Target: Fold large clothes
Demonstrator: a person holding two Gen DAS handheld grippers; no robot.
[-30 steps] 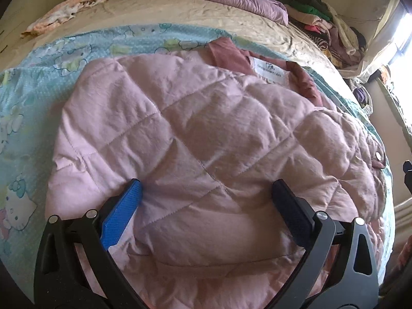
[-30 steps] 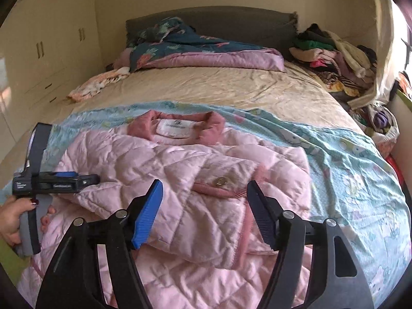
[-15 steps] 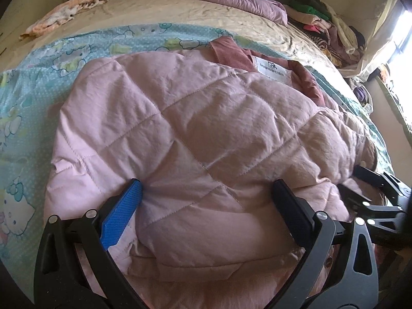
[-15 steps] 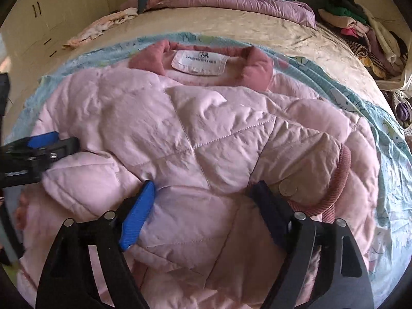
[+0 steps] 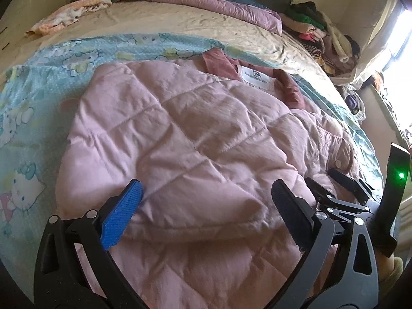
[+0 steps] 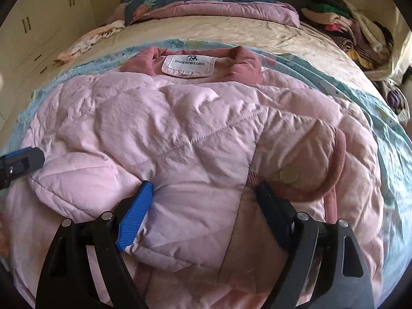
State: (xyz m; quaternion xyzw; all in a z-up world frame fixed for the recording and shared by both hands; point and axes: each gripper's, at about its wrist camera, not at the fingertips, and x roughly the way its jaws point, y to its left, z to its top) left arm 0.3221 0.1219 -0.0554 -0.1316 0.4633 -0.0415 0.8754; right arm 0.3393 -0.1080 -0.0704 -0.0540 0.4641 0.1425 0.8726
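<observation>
So the pink quilted jacket (image 6: 185, 134) is lying puffy and crinkled on a teal cartoon-print sheet (image 5: 38, 97) on the bed, diamond stitching all over, ribbed darker pink collar (image 6: 247, 64) with a white label (image 6: 189, 64). Sleeves folded in, corduroy-ish cuff and a metal snap (image 6: 289, 173) showing. Left gripper (image 5: 206, 200) and right gripper (image 6: 203, 198) both have jaws spread wide over the fabric, pinching nothing.

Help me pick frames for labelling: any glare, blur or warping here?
Left wrist: window blown out at the right edge, jacket slightly soft. Right wrist: label sharp and readable, lower right edge smeared. Both views: fisheye bends the bed, corners black.
</observation>
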